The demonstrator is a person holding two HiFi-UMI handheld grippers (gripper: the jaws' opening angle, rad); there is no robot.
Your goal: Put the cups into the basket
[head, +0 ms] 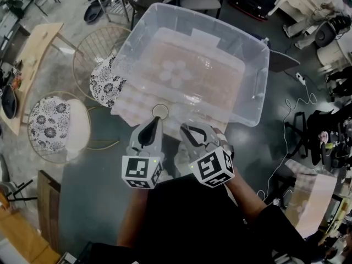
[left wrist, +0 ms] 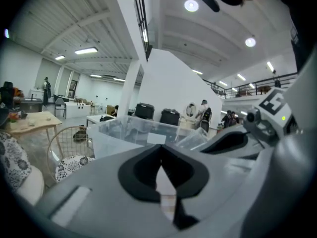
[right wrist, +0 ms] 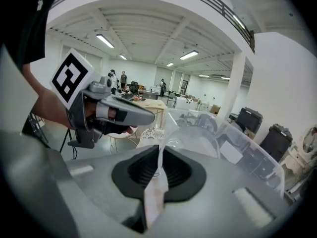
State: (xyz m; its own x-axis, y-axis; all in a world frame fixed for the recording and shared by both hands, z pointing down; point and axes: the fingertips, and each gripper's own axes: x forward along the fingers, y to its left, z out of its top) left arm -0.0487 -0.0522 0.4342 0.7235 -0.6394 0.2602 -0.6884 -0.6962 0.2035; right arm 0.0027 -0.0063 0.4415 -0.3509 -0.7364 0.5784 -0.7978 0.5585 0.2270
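Observation:
The basket is a big clear plastic bin (head: 257,81) on a pink patterned cloth (head: 129,106), just ahead of both grippers. My right gripper (right wrist: 159,151) is shut on the thin wall of a clear plastic cup (right wrist: 195,135), which it holds up near the bin's near wall (right wrist: 247,150). In the head view the right gripper (head: 191,130) sits right of the left gripper (head: 155,123). A small clear ring (head: 160,111), perhaps a cup's rim, shows just beyond the left tip. The left gripper (left wrist: 159,155) has its tips together with nothing between them.
Two wire chairs with floral cushions (head: 105,82) (head: 53,124) stand left of the table. A wooden table (head: 30,54) lies further left. A cable (head: 297,114) runs over the floor on the right. The bin (left wrist: 124,133) holds nothing that I can make out.

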